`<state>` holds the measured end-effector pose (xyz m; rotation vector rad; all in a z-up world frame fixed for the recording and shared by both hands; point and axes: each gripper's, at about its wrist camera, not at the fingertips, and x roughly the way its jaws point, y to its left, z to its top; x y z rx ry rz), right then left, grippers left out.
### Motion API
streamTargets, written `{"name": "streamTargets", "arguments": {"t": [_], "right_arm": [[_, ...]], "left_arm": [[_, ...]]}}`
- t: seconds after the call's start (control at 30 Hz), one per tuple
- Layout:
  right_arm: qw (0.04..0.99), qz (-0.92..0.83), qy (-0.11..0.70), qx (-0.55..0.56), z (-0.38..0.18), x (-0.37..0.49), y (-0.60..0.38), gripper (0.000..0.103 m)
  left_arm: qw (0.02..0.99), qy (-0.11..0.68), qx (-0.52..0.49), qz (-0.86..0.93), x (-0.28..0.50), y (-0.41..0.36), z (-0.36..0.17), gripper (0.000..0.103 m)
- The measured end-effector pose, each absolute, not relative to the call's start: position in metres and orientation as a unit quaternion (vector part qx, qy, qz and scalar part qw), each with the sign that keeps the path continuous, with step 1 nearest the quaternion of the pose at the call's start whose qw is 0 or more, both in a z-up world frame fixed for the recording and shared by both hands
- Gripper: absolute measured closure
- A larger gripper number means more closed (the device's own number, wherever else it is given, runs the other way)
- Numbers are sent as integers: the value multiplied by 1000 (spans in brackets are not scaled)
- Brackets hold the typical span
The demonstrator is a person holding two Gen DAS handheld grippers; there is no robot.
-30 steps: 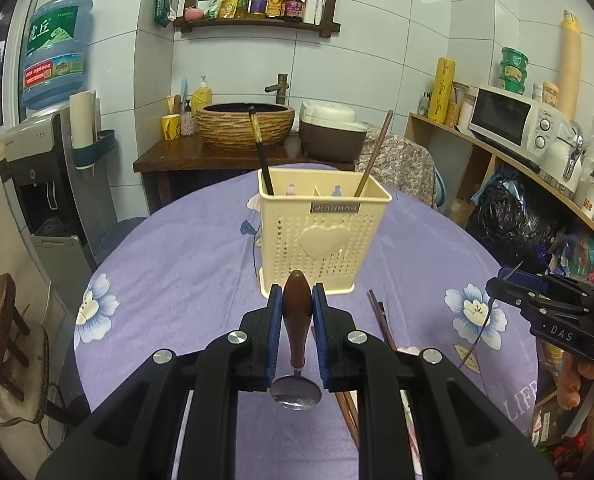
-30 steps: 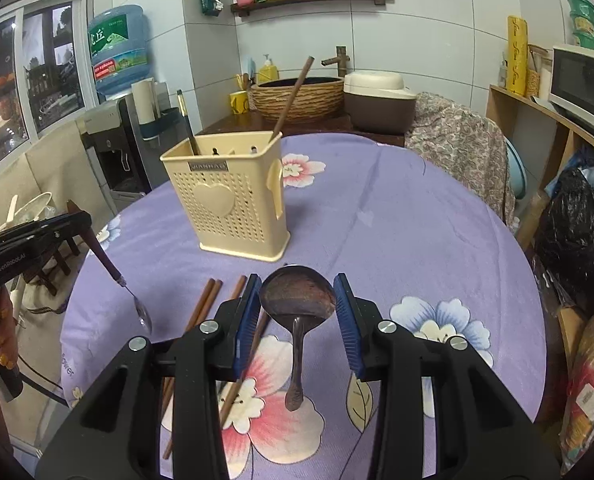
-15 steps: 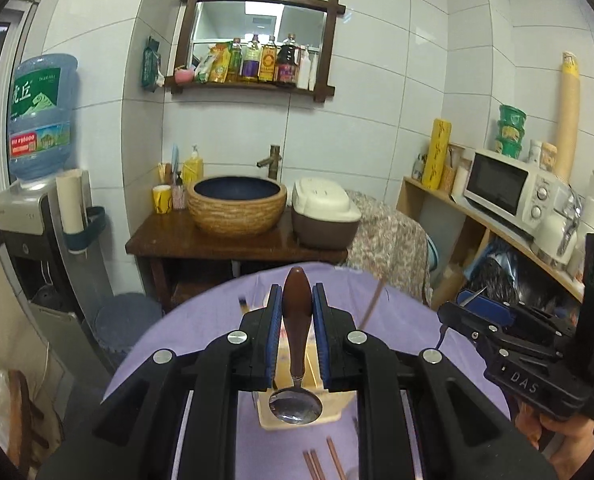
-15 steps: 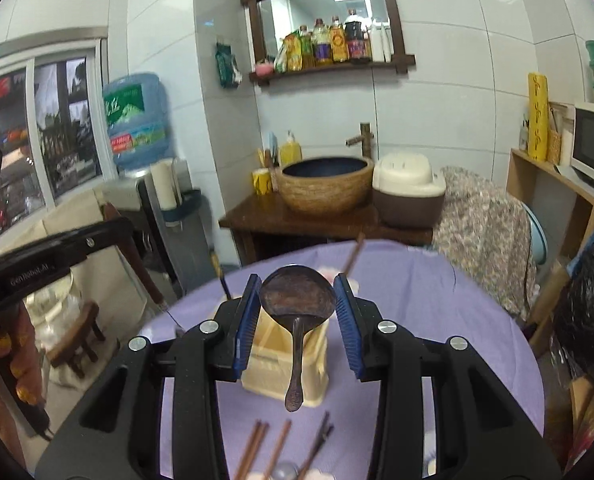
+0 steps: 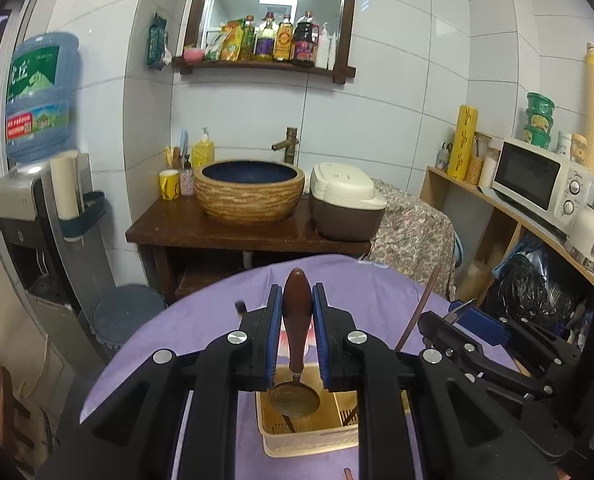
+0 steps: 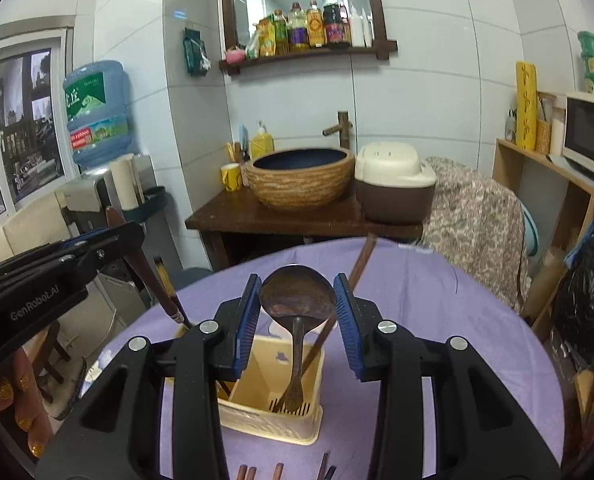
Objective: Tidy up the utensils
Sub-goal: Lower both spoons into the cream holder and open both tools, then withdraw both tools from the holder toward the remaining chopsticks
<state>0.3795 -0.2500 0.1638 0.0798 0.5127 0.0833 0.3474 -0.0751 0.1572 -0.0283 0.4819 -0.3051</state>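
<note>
The left gripper [image 5: 297,312] is clenched on the wooden handle of a metal spoon [image 5: 296,396], bowl hanging over the left compartment of the cream utensil holder [image 5: 309,442]. Released off-centre, that bowl could catch the rim or knock the chopstick [image 6: 359,268] leaning inside. The right gripper [image 6: 297,312] grasps a dark wooden spoon [image 6: 297,300] by its bowl, handle dangling above the right compartment. The two grippers sit close together, so they may bump or tip the light holder on the purple tablecloth [image 6: 437,292].
</note>
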Motion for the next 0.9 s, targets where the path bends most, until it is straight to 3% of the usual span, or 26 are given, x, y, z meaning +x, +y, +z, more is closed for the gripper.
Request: {"name": "streamTargets", "arguments": {"t": [0.47, 0.8, 0.87, 0.9], "right_arm": [[960, 55, 275, -2, 104, 371, -237, 65], [961, 48, 272, -31, 93, 364, -231, 65], [961, 50, 270, -30, 92, 362, -234, 60], [962, 48, 267, -30, 92, 360, -235, 53]], "left_arm": [[944, 293, -19, -152, 351, -69, 93, 87], [943, 281, -50, -171, 338, -53, 95, 86], [946, 270, -53, -172, 330, -49, 102, 79], [948, 262, -55, -173, 324, -46, 105, 71]]}}
